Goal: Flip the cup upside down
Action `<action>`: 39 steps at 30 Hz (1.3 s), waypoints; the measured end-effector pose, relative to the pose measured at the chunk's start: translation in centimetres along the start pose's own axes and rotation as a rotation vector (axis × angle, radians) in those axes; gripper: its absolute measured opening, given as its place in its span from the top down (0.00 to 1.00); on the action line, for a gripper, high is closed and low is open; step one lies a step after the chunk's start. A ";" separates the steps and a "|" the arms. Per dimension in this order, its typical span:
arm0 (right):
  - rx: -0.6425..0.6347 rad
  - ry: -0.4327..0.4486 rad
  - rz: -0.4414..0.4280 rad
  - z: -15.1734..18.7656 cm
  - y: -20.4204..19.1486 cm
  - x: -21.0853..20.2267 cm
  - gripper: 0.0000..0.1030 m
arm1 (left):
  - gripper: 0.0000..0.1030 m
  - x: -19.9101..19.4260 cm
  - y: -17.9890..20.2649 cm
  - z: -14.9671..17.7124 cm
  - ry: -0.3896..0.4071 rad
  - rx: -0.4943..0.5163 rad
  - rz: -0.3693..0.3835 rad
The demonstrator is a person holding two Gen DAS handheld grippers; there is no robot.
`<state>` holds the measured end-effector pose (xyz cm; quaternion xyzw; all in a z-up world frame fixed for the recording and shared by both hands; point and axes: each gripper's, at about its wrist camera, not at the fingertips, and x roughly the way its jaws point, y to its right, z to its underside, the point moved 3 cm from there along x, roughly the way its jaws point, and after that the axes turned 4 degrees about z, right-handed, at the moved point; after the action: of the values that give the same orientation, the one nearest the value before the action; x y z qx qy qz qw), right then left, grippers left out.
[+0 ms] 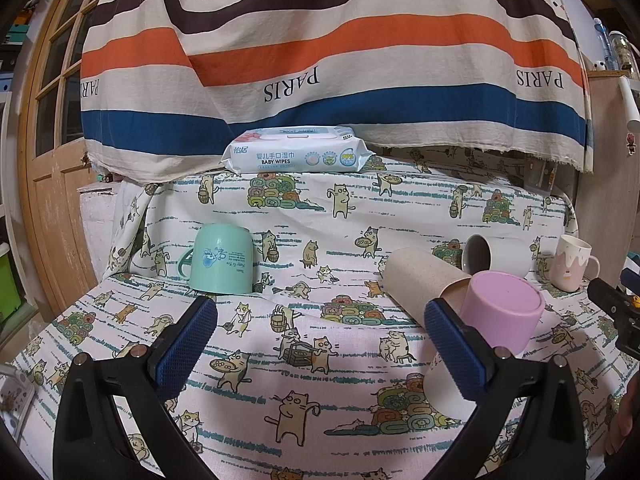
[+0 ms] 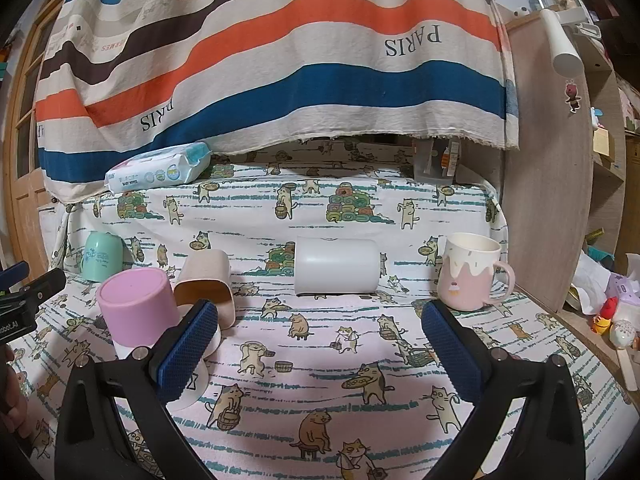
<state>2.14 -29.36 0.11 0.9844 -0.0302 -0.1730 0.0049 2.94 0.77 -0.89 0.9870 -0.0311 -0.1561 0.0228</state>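
Several cups sit on a cat-print cloth. A teal mug (image 1: 222, 262) stands upside down ahead of my left gripper (image 1: 320, 340), which is open and empty; the mug also shows in the right wrist view (image 2: 102, 256). A pink cup (image 1: 502, 314) (image 2: 138, 308) stands upside down. A beige cup (image 1: 420, 280) (image 2: 208, 280) and a grey-white cup (image 1: 498, 256) (image 2: 336, 266) lie on their sides. A white-and-pink mug (image 1: 570, 262) (image 2: 468, 270) stands upright. My right gripper (image 2: 320, 340) is open and empty, the pink cup at its left finger.
A pack of baby wipes (image 1: 298, 154) (image 2: 158, 172) lies at the back under a hanging striped cloth (image 1: 320, 60). A wooden door (image 1: 52, 160) is at the left and a shelf unit (image 2: 560, 160) with small items at the right table edge.
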 end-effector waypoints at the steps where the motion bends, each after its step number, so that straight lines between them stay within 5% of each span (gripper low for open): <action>1: 0.000 0.000 0.000 0.0 0.0 0.0 0.00 | 0.00 0.0 0.0 0.0 0.000 0.000 0.000; 13: 0.008 -0.020 -0.018 0.2 -0.3 0.4 0.00 | 0.00 -0.3 -0.1 0.2 -0.023 -0.027 0.040; 18: 0.056 -0.063 -0.042 0.4 0.7 1.1 0.00 | 0.00 1.7 0.8 -0.3 -0.263 -0.007 0.057; 20: 0.073 -0.099 -0.021 0.5 1.1 1.7 0.00 | 0.06 3.0 1.0 -0.3 -0.363 -0.012 0.038; 23: 0.084 -0.130 -0.030 0.7 1.4 2.3 0.00 | 0.19 4.3 1.6 -0.1 -0.409 -0.020 0.073; 29: 0.056 -0.106 -0.028 0.7 0.8 1.7 0.00 | 0.30 5.8 4.5 -0.4 -0.441 0.025 0.132; 33: 0.071 -0.105 -0.036 0.6 1.1 1.5 0.00 | 0.31 5.6 5.4 -1.1 -0.410 0.082 0.061; 39: 0.098 -0.108 -0.049 0.6 1.6 1.6 0.00 | 0.31 6.2 4.0 -1.9 -0.398 0.059 0.053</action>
<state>3.29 -31.02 -0.98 0.9732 -0.0150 -0.2243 -0.0491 9.19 -3.59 -0.76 0.9358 -0.0657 -0.3463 -0.0087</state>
